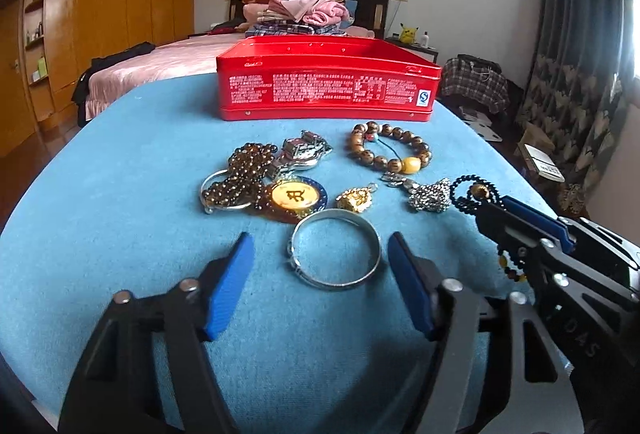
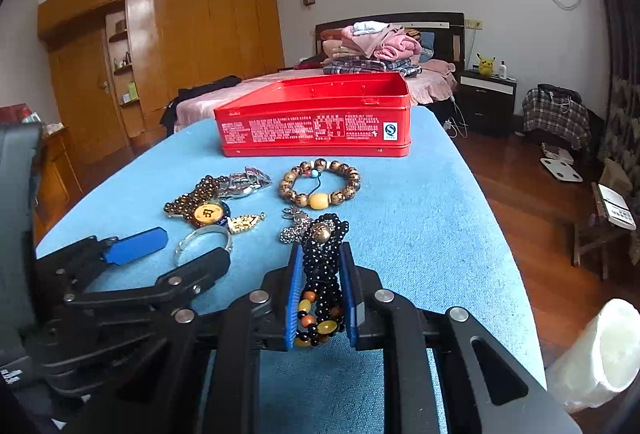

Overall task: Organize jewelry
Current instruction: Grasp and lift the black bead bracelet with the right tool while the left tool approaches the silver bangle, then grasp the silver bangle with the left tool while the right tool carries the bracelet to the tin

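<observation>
The jaws of the left gripper [image 1: 320, 286] stand spread wide in the lower middle of the left wrist view, just above the blue desk [image 1: 120, 214], with a silver bangle [image 1: 335, 249] lying flat between their blue tips. Above it in the frame sit a yellow medallion [image 1: 295, 196], a gold pendant [image 1: 354, 199], a watch [image 1: 304, 150] and a wooden bead bracelet [image 1: 390, 150], and behind them an open red tin [image 1: 326, 88]. At the right edge the right gripper [image 1: 516, 230] comes in, a black bead string [image 1: 470, 192] looping out beyond its tip. In the right wrist view the jaws of the right gripper [image 2: 323, 298] are pressed onto that black bead string [image 2: 323, 266] at lower centre, pinching it between the blue pads. The left gripper [image 2: 172, 254] lies at the lower left, the red tin [image 2: 316, 118] at upper centre.
</observation>
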A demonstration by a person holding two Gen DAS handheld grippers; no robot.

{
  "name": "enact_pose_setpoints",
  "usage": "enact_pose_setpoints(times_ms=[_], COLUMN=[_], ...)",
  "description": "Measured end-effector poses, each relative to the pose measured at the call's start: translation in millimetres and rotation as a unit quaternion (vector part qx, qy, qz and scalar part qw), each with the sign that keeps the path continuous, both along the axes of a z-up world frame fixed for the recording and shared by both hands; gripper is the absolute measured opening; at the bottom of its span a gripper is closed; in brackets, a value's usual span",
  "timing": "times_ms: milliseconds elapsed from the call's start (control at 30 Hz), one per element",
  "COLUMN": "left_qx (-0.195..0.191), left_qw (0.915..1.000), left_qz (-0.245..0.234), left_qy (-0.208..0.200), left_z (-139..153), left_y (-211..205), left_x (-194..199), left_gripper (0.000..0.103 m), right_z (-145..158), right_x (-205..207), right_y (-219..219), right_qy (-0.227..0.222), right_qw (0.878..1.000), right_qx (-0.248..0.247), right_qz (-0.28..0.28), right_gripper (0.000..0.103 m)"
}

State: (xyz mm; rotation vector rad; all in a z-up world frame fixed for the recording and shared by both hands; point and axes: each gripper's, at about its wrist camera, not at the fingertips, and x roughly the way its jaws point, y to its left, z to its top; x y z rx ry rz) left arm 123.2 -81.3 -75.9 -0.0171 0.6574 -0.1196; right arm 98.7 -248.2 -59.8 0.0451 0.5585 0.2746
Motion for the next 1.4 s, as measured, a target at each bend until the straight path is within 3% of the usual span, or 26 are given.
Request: enact_pose_setpoints(times_ms=[133,467,867,1400], left_qx=[0.002,-0.021,-0.008,-0.038], left_qw=[0.9999,0.9997,0.9993,0.9972], left_qz=[-0.011,-0.002,0.009,0.017], left_qy=[-0.004,-0.014,-0.036,-0.063], left_z=[-1,2,33,77], left_y=[-1,11,21,30], left_x=[-1,-6,3,71], left_gripper=[0.047,0.046,0.046,0.046], right_z=[-1,1,23,71], right_x=[1,0,12,80], right_y=[1,2,4,-4], right_qy=[0.003,-0.001,-0.008,-0.025], right_qw=[1.0,1.0,1.0,0.999], right_qx=[0.0,-0.008,-0.007,0.031], right_qz=[-0.002,-0.005,-0.018,-0.034], right_gripper=[0.018,0.018,0.018,0.018])
